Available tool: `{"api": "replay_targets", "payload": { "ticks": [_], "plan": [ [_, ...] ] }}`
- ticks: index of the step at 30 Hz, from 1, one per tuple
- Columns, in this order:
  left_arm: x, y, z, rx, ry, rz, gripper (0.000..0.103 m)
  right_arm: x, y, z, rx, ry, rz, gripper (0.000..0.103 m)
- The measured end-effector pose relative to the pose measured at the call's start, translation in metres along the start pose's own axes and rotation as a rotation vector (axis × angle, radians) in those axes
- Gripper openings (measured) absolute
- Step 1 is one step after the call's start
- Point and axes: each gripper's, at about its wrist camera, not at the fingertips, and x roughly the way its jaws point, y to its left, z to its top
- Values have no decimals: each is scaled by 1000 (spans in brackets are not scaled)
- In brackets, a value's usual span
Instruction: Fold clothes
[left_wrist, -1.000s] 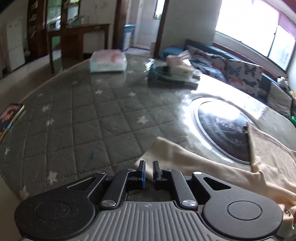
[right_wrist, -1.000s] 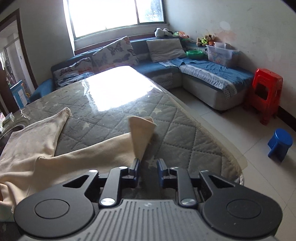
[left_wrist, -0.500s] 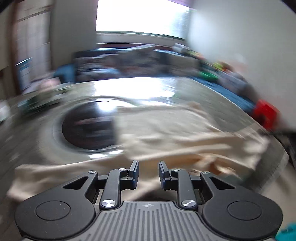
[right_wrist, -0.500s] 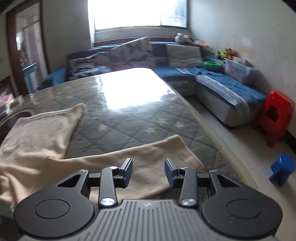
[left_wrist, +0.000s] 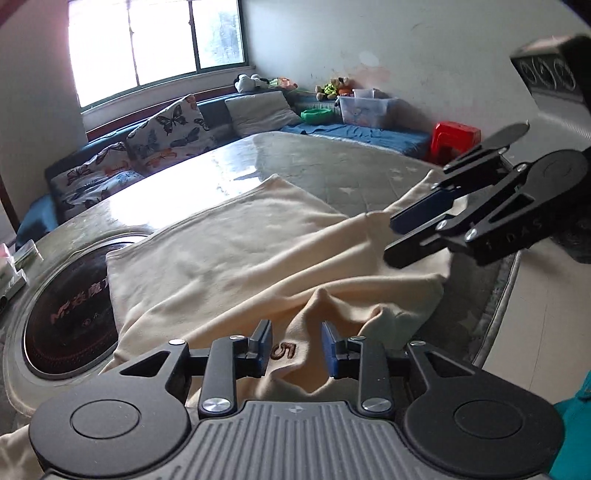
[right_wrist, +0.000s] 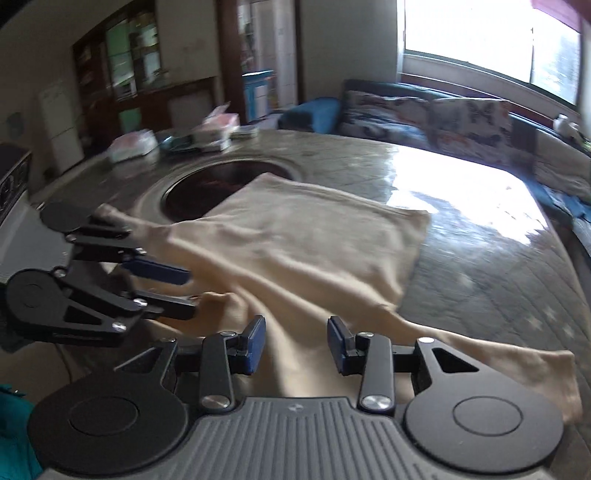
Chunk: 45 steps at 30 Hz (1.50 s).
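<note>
A cream garment (left_wrist: 236, 251) lies on the round padded table, partly folded, with a brown "5" stitched near its front edge. It also shows in the right wrist view (right_wrist: 303, 236), one sleeve trailing to the right. My left gripper (left_wrist: 296, 345) is open just above the crumpled front edge by the "5". My right gripper (right_wrist: 295, 343) is open over the same front edge. Each gripper shows in the other's view: the right one (left_wrist: 391, 236) over the right sleeve, the left one (right_wrist: 190, 295) at the left. Neither holds cloth.
A dark round inset plate (left_wrist: 66, 317) sits in the table under the garment's left edge. Tissue packs and books (right_wrist: 207, 136) lie at the table's far side. A blue sofa with cushions (left_wrist: 166, 136) and a red stool (left_wrist: 454, 140) stand beyond the table.
The left gripper let go of the sleeve tip, swung right and opened over the front edge. The right gripper released its sleeve, opened wider and turned left toward the garment's middle.
</note>
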Motion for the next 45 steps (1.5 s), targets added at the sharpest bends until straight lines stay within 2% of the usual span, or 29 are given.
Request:
{"api": "replay_targets", "payload": {
  "ticks": [3, 5, 11, 12, 13, 16, 23, 27, 30, 33, 36, 38, 42, 45],
  "plan": [
    [7, 2, -5, 11, 23, 17, 27, 12, 21, 5, -52, 20, 53, 34],
    [7, 2, -7, 12, 16, 25, 12, 19, 31, 7, -81, 30, 67, 33],
    [-12, 0, -7, 18, -49, 28, 6, 38, 50, 7, -146, 59, 33, 28],
    [-16, 0, -7, 17, -58, 24, 6, 39, 51, 6, -150, 66, 30, 24],
    [-21, 0, -8, 16, -66, 19, 6, 40, 51, 5, -153, 70, 26, 13],
    [-32, -3, -14, 22, -71, -15, 6, 34, 54, 2, -178, 86, 40, 5],
    [-33, -5, -33, 40, -11, -89, 7, 12, 74, -19, -296, 154, 108, 4],
    [-36, 7, -27, 21, -2, -121, 11, 11, 75, -24, -306, 179, 126, 6],
    [-44, 23, -17, -29, -40, -122, 11, 4, 65, -14, -261, 180, 163, 10],
    [-41, 38, -5, -93, -76, -84, 11, -2, 52, -2, -212, 141, 175, 11],
    [-20, 52, 0, -195, -64, -76, 10, 5, 41, 4, -156, 113, 142, 11],
    [-2, 54, -2, -232, -22, -82, 10, 14, 35, 4, -125, 114, 125, 11],
    [14, 45, -22, -226, 58, -98, 11, 26, 38, -7, -151, 162, 128, 11],
    [6, 48, -24, -223, 49, -93, 12, 26, 41, -11, -194, 175, 134, 12]
  ]
}}
